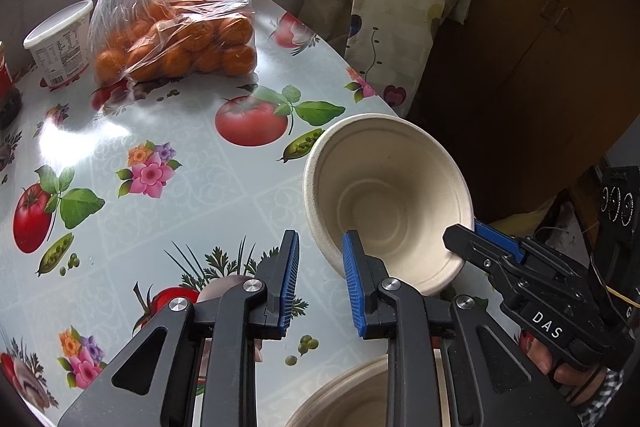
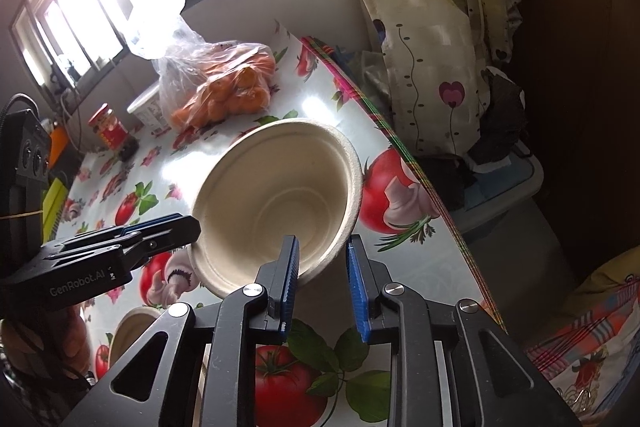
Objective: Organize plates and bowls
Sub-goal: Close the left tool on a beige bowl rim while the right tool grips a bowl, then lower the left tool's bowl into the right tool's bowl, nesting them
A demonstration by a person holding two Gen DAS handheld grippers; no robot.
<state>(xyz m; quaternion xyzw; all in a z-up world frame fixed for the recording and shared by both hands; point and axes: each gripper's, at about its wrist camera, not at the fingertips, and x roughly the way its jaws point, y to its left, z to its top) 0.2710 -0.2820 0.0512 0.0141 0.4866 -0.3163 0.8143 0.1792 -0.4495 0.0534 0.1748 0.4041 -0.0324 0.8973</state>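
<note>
A beige pulp bowl (image 2: 276, 195) is seen tilted above the floral tablecloth (image 1: 168, 187), near the table's right edge, its opening turned toward both cameras. The right gripper (image 2: 323, 263) is spread, its fingers straddling the bowl's near rim, one pad inside and one outside, without being pressed together, so whether the wall is truly gripped cannot be told. The left gripper (image 1: 320, 267) is likewise released, its right finger just at the rim's lower left; the bowl lies ahead and to its right. The right hand is judged nearer to a grasp. Counted: one tilted bowl, one second pulp dish (image 1: 352, 399) below, one bag of oranges (image 1: 176, 43), one white tub (image 1: 60, 43), one red jar (image 2: 108, 127).
</note>
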